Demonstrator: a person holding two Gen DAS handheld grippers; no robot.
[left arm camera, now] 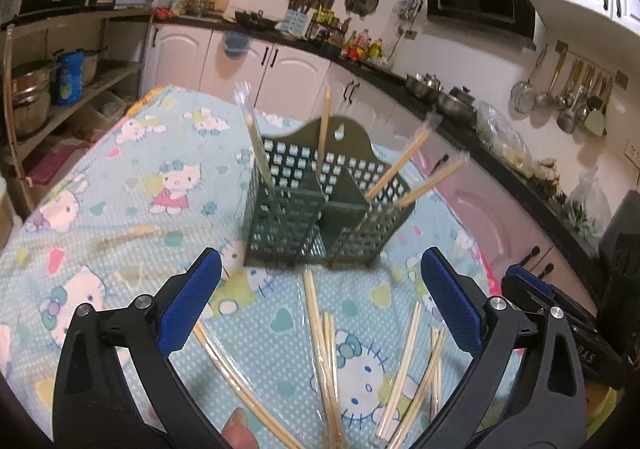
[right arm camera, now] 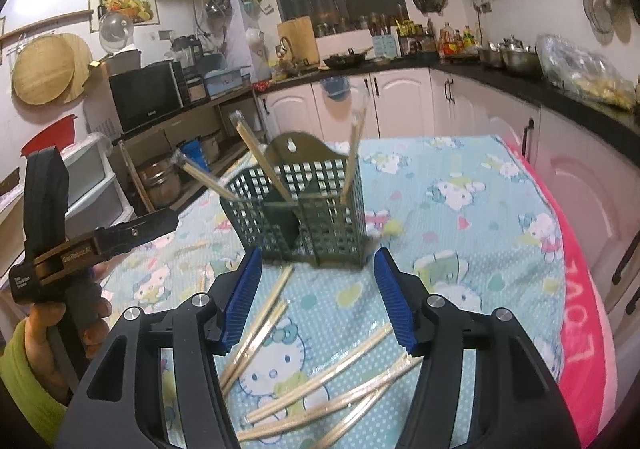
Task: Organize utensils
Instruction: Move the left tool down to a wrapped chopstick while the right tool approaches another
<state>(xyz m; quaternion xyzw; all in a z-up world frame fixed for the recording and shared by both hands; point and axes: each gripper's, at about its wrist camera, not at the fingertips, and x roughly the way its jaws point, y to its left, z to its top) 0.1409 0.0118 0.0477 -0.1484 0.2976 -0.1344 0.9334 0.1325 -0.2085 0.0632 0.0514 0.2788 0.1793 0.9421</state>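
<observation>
Both the left gripper [left arm camera: 320,297] and right gripper [right arm camera: 318,293] hang released and empty above loose pale wooden chopsticks [right arm camera: 320,389] scattered (long axes fanning) on the tabletop [right arm camera: 480,209], before the green perforated plastic holder [left arm camera: 324,201].

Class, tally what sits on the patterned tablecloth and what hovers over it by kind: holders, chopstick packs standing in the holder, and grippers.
Green holder: 1
Chopstick packs standing in it: 4
Grippers: 2, left and right
Total: 7
</observation>
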